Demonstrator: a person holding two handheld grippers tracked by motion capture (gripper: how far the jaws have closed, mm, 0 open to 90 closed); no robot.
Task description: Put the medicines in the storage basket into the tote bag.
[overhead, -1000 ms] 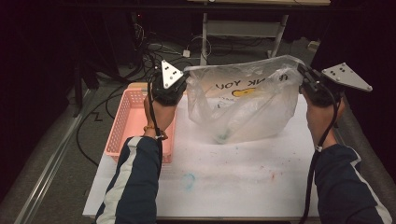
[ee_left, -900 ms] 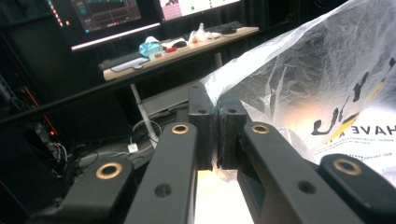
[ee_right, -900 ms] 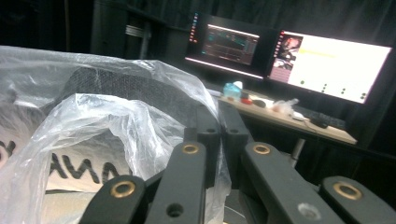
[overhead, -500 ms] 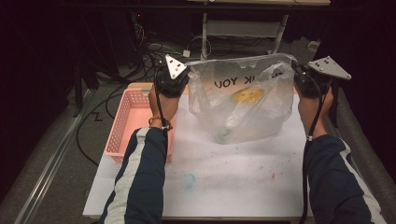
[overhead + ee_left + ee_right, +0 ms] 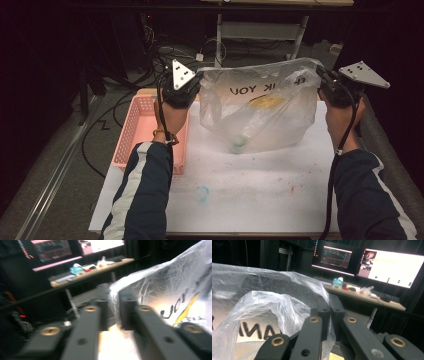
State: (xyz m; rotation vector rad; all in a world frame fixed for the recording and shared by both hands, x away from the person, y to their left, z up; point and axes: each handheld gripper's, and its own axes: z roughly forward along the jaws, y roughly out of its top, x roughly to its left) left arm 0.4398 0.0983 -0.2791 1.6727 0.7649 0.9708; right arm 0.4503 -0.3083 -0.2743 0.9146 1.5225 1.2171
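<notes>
between the jaws of the left gripper (image 5: 113, 312) i had the bag's left rim pinched, the plastic film running down through the narrow gap; the right gripper (image 5: 329, 312) had its jaws pressed together on the opposite rim. in the high view the plastic bag (image 5: 260, 112) hung stretched between the two, its bottom resting on the white worktop (image 5: 250, 195). compared with a second before, both hands had gone up and a little farther from me, so the mouth was pulled taut and wider and the printed side stood more upright. a bottle (image 5: 247, 135) and something yellow (image 5: 267, 102) had settled low inside. i judged the bag was now open and steady enough to empty or carry. the pink basket (image 5: 142, 130) sat just beside the left forearm, touching nothing i held.
</notes>
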